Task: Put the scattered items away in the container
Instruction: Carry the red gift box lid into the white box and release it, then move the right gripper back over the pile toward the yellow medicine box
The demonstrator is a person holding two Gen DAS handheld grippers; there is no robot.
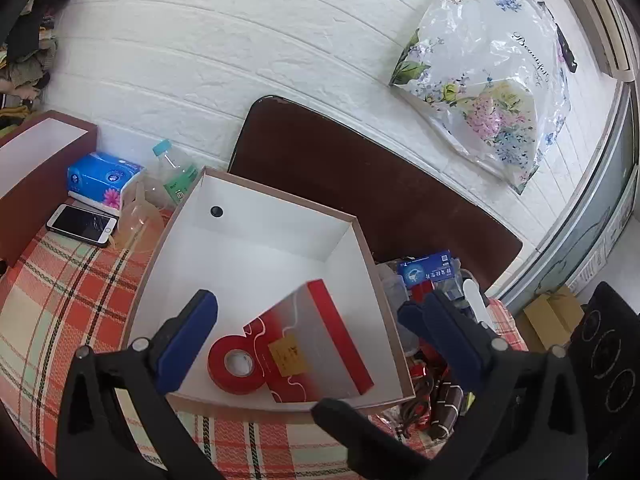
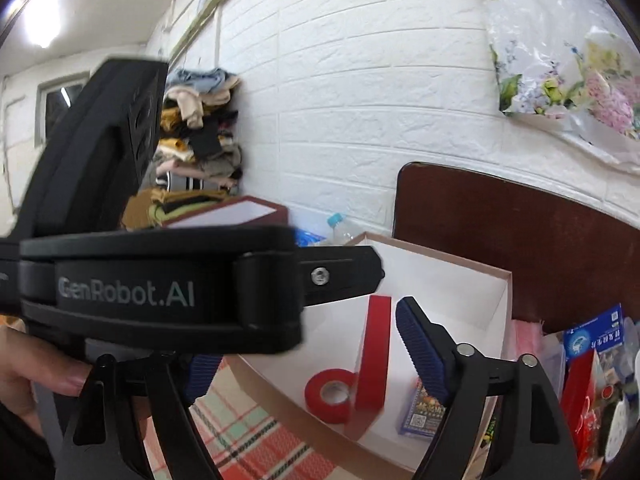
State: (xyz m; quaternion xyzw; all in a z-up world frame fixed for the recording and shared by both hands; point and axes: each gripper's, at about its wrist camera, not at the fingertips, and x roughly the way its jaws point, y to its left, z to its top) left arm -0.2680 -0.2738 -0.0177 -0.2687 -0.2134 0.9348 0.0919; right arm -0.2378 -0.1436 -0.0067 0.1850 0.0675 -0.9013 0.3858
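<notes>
I see white box on plaid cloth, brown chair behind. Inside box: red-silver flat box, red tape roll touching it. L gripper fingers wide, empty, over box. R gripper wide, empty, above box interior.

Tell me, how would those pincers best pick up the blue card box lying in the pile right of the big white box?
My guess: grip the blue box across its short sides, coming from above. It lies on top of the clutter with its printed face up and its long edges exposed, so open jaws could straddle it. Its lower edge is partly hidden by the left gripper, so that side is uncertain.
</notes>
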